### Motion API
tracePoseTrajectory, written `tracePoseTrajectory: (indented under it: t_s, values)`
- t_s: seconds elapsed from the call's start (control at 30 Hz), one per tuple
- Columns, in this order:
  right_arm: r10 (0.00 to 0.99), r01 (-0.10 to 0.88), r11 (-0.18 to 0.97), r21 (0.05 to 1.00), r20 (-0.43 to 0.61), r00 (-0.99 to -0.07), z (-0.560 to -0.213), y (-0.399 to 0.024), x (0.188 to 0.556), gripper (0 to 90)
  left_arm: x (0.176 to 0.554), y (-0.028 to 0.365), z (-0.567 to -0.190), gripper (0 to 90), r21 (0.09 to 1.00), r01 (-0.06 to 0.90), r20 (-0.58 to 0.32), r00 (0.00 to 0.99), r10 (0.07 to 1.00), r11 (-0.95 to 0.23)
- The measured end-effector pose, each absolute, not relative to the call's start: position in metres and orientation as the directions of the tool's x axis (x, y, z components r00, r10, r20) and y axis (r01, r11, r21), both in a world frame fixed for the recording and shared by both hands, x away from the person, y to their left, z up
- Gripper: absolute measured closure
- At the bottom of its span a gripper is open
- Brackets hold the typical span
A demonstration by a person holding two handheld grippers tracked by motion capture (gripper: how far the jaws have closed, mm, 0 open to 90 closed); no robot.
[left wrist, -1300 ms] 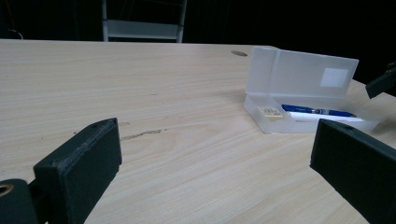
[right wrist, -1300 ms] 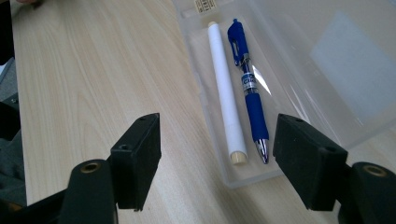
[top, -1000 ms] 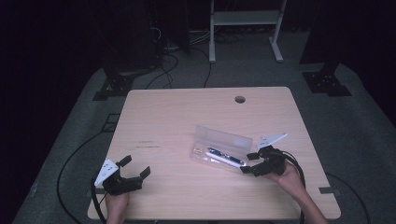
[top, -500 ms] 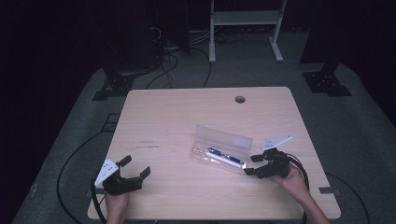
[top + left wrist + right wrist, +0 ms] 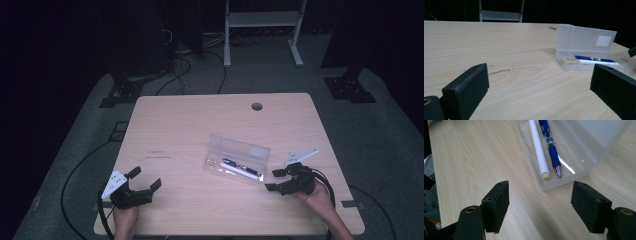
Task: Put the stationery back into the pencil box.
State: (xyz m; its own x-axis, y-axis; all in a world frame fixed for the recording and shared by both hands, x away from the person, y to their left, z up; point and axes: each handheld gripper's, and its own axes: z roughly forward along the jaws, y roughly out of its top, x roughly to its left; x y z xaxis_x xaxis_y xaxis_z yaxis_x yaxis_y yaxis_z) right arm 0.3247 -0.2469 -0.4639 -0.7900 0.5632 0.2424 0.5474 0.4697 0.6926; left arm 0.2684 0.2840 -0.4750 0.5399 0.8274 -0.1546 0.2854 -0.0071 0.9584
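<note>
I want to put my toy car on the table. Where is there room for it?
Lots of bare wood lies between the round hole at the far edge and the open pencil case, and across the whole left half above the left hand-held gripper. It is tight by the case's near end, where the right hand-held gripper sits.

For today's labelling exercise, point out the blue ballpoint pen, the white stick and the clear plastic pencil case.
blue ballpoint pen [image 5: 551, 150], right gripper view, grip section
white stick [image 5: 538, 147], right gripper view, mid-shaft
clear plastic pencil case [image 5: 586, 38], left gripper view, raised lid
</note>
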Motion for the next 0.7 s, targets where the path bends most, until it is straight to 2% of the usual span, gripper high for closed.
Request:
tracePoseTrajectory:
  t_s: [0.7]
  values:
    - [0.588, 0.573, 0.433, 0.696, 0.264, -0.765, -0.476, -0.269, 0.307, 29.3, 0.268, 0.284, -0.475, 1.1, 0.958, 0.288, -0.154, 0.54, 0.827, -0.01]
